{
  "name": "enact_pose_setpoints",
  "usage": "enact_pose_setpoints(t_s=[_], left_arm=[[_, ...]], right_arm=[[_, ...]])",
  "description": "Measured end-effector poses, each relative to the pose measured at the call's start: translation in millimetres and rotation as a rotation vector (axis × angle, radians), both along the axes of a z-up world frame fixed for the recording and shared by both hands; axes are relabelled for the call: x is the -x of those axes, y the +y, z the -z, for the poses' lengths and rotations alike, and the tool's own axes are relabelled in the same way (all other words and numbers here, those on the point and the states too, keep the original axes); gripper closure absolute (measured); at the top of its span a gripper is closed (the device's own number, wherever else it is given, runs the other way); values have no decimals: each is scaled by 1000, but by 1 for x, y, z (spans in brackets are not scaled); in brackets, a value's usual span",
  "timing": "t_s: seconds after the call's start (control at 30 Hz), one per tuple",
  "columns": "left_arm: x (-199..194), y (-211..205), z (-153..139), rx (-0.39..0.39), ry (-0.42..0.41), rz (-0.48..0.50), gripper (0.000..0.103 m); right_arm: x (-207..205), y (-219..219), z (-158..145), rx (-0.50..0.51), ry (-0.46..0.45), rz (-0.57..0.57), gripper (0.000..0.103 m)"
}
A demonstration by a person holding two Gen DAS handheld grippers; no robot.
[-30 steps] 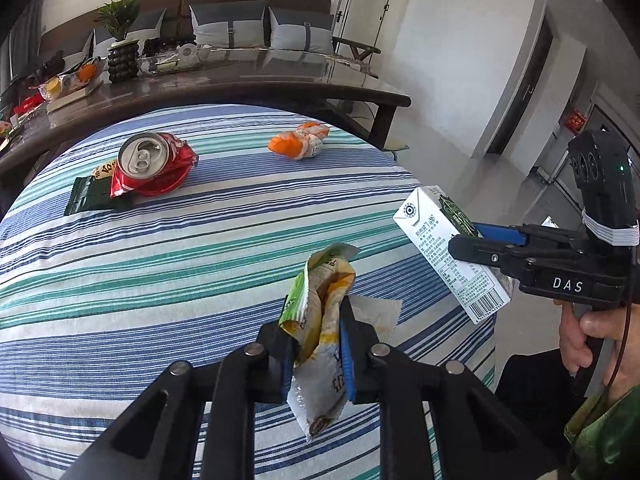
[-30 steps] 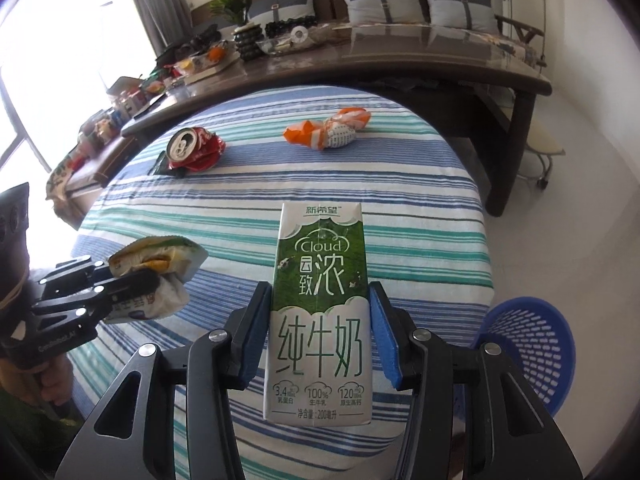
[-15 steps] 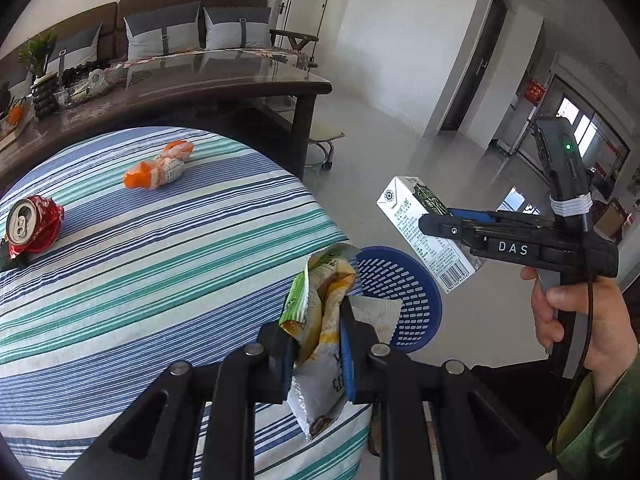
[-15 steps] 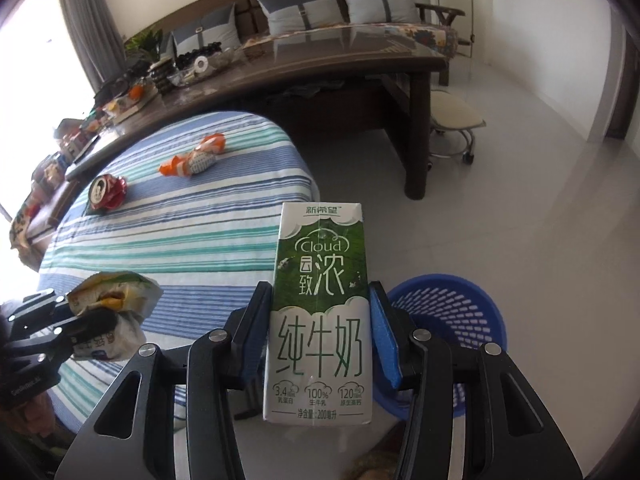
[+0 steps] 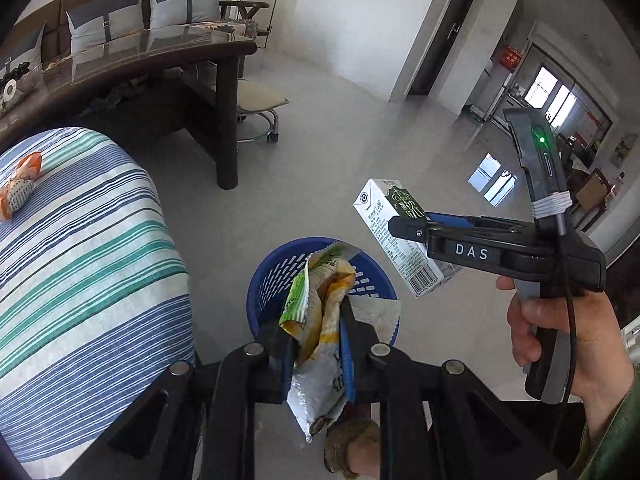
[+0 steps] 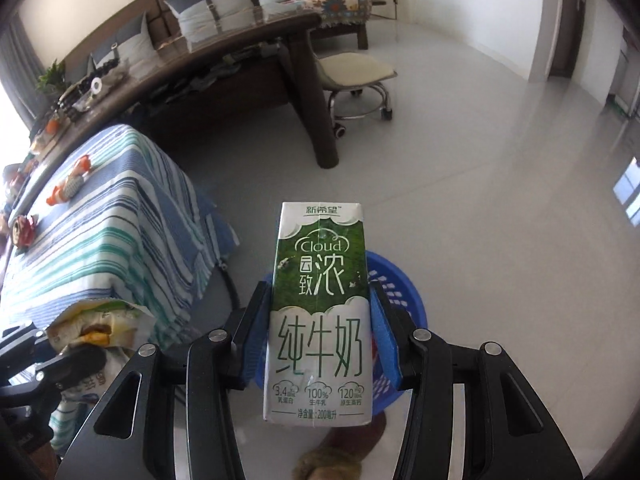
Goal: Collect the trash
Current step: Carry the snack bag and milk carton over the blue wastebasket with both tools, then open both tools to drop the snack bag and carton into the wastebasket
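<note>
My left gripper (image 5: 316, 320) is shut on a crumpled green and yellow snack wrapper (image 5: 320, 312) and holds it above the near rim of a blue plastic basket (image 5: 276, 276) on the floor. My right gripper (image 6: 320, 320) is shut on a green and white milk carton (image 6: 320, 312), upright, above the same basket (image 6: 404, 300). The carton (image 5: 396, 236) and right gripper (image 5: 404, 228) show in the left wrist view, to the right of the basket. The wrapper (image 6: 96, 324) shows at the lower left of the right wrist view.
A table with a striped cloth (image 5: 80, 248) stands left of the basket, with an orange and white wrapper (image 6: 68, 188) and a crushed red can (image 6: 24, 228) on it. A dark wooden desk (image 5: 160, 64) and a stool (image 6: 356, 76) stand behind. A slipper (image 6: 336, 456) is below.
Both grippers have swung right, off the table, and now hang over the blue basket on the floor. Each keeps its hold on its piece of trash.
</note>
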State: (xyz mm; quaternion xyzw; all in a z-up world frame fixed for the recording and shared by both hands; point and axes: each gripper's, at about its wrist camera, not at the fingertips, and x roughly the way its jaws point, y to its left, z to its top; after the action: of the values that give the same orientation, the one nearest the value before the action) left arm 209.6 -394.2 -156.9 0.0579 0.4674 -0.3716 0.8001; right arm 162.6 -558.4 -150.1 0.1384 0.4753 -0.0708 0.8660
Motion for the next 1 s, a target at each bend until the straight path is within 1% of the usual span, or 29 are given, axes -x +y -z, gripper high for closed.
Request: enact_pose_setpoints(t_s=[0.07,0.17,0.37,0.63,0.7,0.73,0.77,0.8,0.83,0.9,0.97,1.0], left_arm=[[-5,-11,11,-9,17,2,84],[-13,-25,25,-23,31,13,84],[-23,-47,49,-54,54,29,84],[-26,-69,75,-91,60,42,83],[-26,-75,81,-92,55,56,80],[-27,-77,84,-100,52,61,70],[-26,-80,86,-104,44,61,61],[-27,-81,86,-100,31,59,49],[-27,-79,85,-91,14,53,47],[-25,-75,79,-91,-7,37,47],[-21,-68,67,-69,-18,22,47],[-17,-64,58,-58,-31,15,47]], right_arm=[[-1,-9,7,-2,17,9,54],[-1,-22,17,-36,37,23,54],[-1,-38,27,-97,49,44,54],[-9,-51,49,-147,88,63,53],[-12,-54,55,-149,87,75,51],[-12,-57,57,-160,86,81,44],[-12,-60,59,-176,86,89,38],[-11,-62,60,-183,81,101,33],[-10,-64,59,-182,77,109,33],[-8,-65,54,-180,62,114,32],[-5,-64,44,-157,38,124,28],[-3,-63,38,-137,24,129,24]])
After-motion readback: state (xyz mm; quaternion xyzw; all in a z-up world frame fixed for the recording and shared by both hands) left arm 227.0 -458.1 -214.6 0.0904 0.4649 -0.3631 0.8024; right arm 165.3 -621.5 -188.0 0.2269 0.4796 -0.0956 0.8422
